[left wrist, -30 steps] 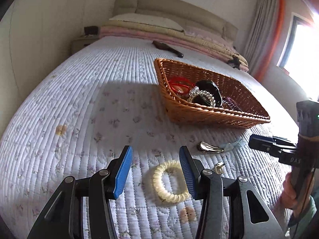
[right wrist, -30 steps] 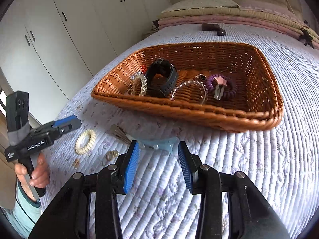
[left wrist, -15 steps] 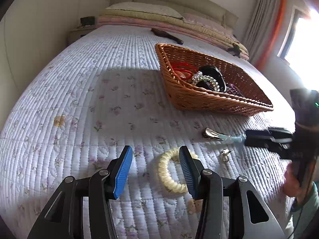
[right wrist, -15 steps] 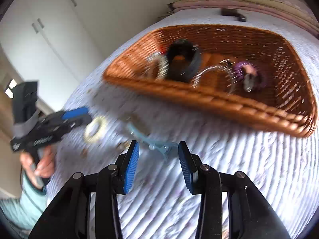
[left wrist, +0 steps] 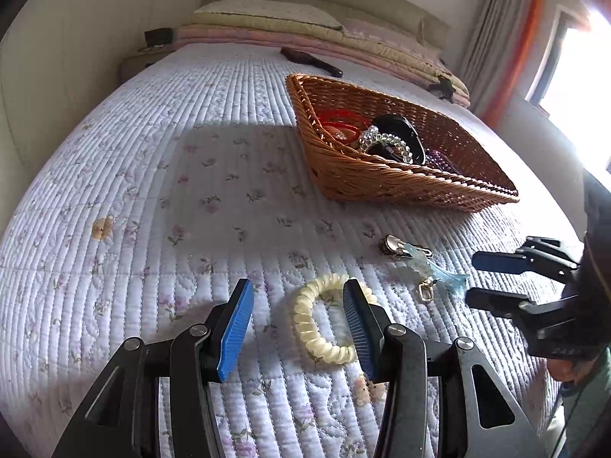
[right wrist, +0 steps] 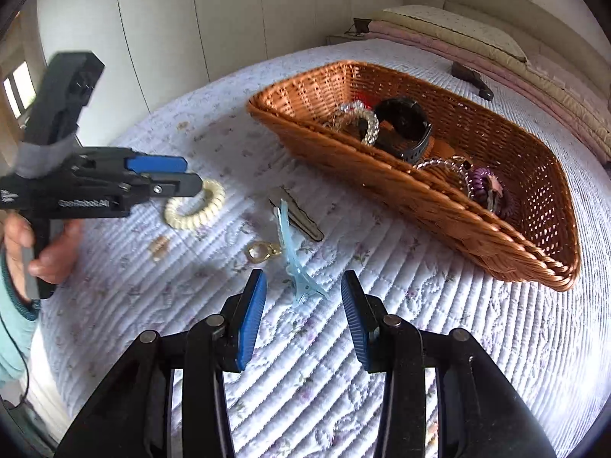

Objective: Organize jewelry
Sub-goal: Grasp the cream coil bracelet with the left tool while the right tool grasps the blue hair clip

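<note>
A cream spiral hair tie [left wrist: 319,320] lies on the quilt, partly between the jaws of my open left gripper [left wrist: 296,315]; it also shows in the right wrist view [right wrist: 196,210]. A light blue hair clip [right wrist: 296,263] lies just ahead of my open right gripper [right wrist: 303,313], with its near end between the jaws. A silver clip [right wrist: 296,217] and a small gold clasp [right wrist: 261,250] lie beside it. The wicker basket [right wrist: 508,252] holds a black watch [right wrist: 404,126], a clear bead bracelet [right wrist: 361,120], a purple hair tie [right wrist: 487,187] and red bands [left wrist: 340,120].
The bed's quilt [left wrist: 152,191] spreads left of the basket. Pillows [left wrist: 267,13] and a dark object [left wrist: 311,62] lie at the headboard. White wardrobes [right wrist: 191,19] stand beside the bed, a curtained window [left wrist: 573,72] on the other side.
My right gripper has swung left and closed in on the blue clip, which now lies at its jaws. My left gripper has shifted slightly so the cream tie sits nearer its right finger.
</note>
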Available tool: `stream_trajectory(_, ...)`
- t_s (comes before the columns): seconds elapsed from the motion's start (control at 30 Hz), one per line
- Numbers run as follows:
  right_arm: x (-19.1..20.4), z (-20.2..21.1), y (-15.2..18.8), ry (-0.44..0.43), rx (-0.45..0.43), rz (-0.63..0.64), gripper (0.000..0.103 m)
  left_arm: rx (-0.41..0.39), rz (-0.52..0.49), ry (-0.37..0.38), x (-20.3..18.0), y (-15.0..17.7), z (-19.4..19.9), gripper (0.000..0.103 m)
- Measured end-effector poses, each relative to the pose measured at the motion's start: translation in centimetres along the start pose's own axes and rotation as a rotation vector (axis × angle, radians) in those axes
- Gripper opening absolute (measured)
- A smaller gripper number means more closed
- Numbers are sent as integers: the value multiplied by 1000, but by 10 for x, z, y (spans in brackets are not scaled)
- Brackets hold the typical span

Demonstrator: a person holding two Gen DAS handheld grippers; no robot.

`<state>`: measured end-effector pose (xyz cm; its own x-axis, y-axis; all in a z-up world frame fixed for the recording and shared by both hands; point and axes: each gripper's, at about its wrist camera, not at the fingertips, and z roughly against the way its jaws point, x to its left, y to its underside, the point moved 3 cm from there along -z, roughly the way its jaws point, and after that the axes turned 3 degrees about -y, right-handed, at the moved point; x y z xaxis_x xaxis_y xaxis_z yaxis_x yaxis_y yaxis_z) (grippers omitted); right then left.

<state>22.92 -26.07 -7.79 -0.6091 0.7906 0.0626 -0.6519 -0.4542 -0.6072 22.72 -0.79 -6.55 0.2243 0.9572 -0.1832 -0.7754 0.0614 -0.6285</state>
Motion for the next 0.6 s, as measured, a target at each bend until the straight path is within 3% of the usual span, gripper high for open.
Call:
stream_trajectory(0.2,16,-9,-11,15,-15,39,44,-1,-11,-2,-2,1,0,50)
stream_trajectory(0.43,15,-24,-9,64,38,24,43,-1,-5,12,-1,2,2,50)
stream_trajectory(0.47,13,-21,-8,59,26,8,39,0,-5,13,-1,2,2,50)
stream_trajectory(0.5,12,-19,-7,57,21,-10,27,1,-6,12,-1,2,2,50)
stream_trajectory(0.6,6,-15,3,105,32,-69,16,8,-10,12,-2,2,1,50)
